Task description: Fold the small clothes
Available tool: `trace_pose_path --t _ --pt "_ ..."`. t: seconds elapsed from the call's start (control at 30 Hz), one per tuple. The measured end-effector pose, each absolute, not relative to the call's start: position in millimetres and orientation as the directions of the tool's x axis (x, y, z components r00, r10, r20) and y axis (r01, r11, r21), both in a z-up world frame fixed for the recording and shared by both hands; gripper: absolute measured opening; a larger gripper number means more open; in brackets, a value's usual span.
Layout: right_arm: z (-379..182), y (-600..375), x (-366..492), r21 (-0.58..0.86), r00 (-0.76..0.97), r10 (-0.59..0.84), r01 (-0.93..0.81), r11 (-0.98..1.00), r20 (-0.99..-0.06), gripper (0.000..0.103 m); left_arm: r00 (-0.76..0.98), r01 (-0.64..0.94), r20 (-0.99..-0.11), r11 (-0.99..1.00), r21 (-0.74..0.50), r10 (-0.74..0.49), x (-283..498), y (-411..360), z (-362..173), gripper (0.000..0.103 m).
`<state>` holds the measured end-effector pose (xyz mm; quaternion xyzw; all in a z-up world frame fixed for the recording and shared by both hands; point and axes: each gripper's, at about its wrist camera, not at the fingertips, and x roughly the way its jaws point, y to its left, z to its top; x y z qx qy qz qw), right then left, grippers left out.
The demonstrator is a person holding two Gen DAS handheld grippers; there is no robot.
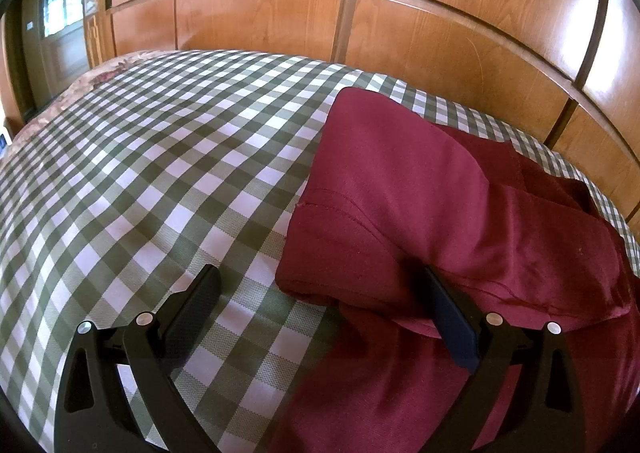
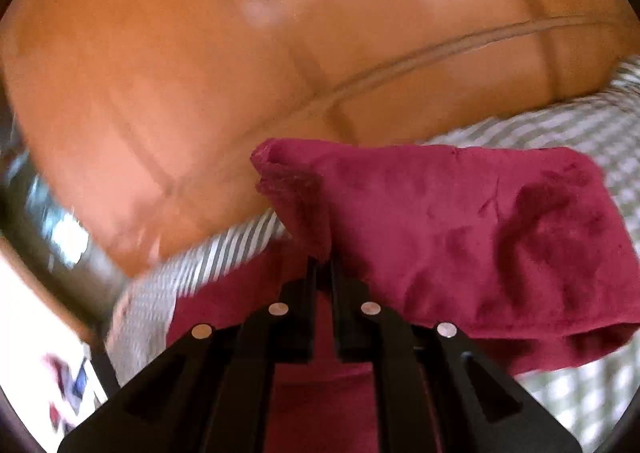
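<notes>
A dark red garment point(image 1: 420, 205) lies partly folded on the green and white checked bed cover point(image 1: 160, 157), at the right of the left wrist view. My left gripper point(image 1: 320, 281) is open, its right finger point(image 1: 452, 317) tucked under a fold of the garment and its left finger point(image 1: 196, 305) over bare cover. In the right wrist view, which is blurred, my right gripper point(image 2: 323, 265) is shut on an edge of the red garment point(image 2: 460, 237) and holds that part lifted above the cover point(image 2: 580, 125).
A wooden panelled wardrobe point(image 1: 440, 21) stands right behind the bed. A door with a glass pane point(image 1: 60, 1) is at the far left. A floral blanket point(image 1: 100, 73) lies at the cover's far left edge.
</notes>
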<state>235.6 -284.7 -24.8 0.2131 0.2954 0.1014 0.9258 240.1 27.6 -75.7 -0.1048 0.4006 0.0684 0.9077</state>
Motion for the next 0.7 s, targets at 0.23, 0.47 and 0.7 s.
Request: trace_pose_path --t 0.23,0.47,0.7 --pt "-77 -236 240 0.255 0.695 0.288 -0.154 0.955 -0.659 0.059 0.669 -0.207 -0.742 0.968 -0.143 0.033 240 29 -77 0.098" --pt "-62 -268 187 0.134 0.802 0.09 -0.013 0.991 -0.59 0.095 0.67 -0.206 -0.742 0.966 -0.155 0.024 242 30 -76 0.098" --pt "-82 -335 172 0.17 0.711 -0.2 0.412 0.895 -0.674 0.098 0.741 -0.195 -0.672 0.954 -0.227 -0.009 221 29 -39 0.098"
